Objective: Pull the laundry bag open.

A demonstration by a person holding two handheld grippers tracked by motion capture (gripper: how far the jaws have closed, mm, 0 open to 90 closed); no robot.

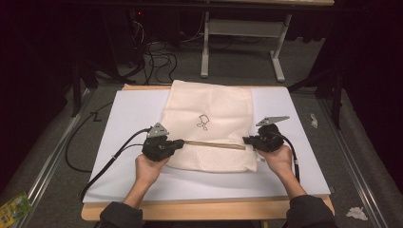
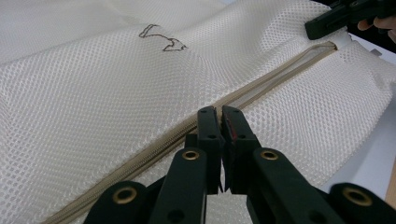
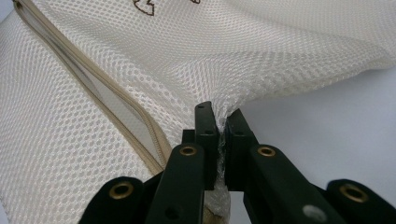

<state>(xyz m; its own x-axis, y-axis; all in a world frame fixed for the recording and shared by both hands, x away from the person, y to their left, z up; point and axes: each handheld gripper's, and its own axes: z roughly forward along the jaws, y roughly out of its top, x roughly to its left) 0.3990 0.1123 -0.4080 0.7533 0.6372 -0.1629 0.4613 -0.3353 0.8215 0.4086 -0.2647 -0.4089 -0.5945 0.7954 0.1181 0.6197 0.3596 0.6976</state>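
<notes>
A cream mesh bag [image 1: 209, 109] with a small dark drawing [image 1: 203, 122] lies flat on the white table top [image 1: 128, 118]. A beige zipper [image 1: 214, 144] crosses it near the front. My left gripper [image 1: 179, 142] is shut at the zipper's left end. In the left gripper view its jaws [image 2: 218, 114] meet on the zipper [image 2: 280, 70], which gapes beyond them and is closed behind; the pull is hidden between the jaws. My right gripper [image 1: 246, 139] is shut on the mesh at the bag's right edge [image 3: 218, 116], beside the zipper [image 3: 93, 84].
The table's wooden front edge [image 1: 204, 209] lies close to the person's sleeves. A grey desk frame [image 1: 242, 28] and loose cables [image 1: 157, 59] sit on the floor behind. Crumpled paper [image 1: 356, 213] lies at the right, a green packet [image 1: 12, 206] at the left.
</notes>
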